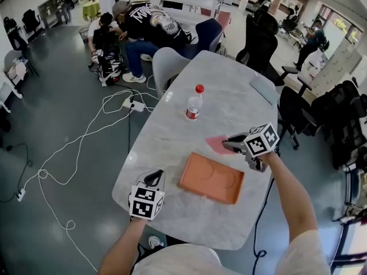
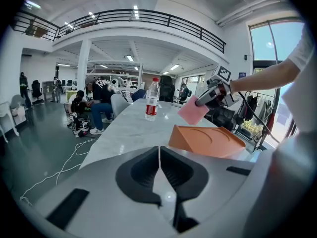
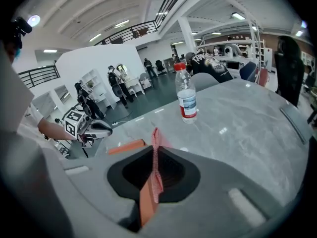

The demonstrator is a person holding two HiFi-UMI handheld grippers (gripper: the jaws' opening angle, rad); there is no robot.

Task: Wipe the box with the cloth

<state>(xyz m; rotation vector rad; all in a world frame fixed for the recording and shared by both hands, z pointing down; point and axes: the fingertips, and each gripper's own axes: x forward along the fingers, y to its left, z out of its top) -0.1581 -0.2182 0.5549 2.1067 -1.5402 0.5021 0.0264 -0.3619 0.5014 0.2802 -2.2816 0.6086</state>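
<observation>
A flat orange box [image 1: 211, 179] lies on the marble table [image 1: 172, 136], near its front edge. My right gripper [image 1: 227, 144] hangs just beyond the box's far right corner, shut on a pink cloth [image 1: 216, 145]. In the right gripper view the cloth [image 3: 156, 157] stands pinched edge-on between the jaws, with the box [image 3: 126, 146] low behind it. The left gripper view shows the cloth [image 2: 193, 110] dangling above the box [image 2: 205, 140]. My left gripper [image 1: 153, 178] rests left of the box, apart from it, shut with nothing between its jaws.
A water bottle [image 1: 195, 105] with a red cap stands upright mid-table, beyond the box. A flat grey item [image 1: 265, 90] lies at the table's far right. Office chairs [image 1: 172, 62] ring the far end, people sit beyond them, and cables [image 1: 86, 136] trail on the floor to the left.
</observation>
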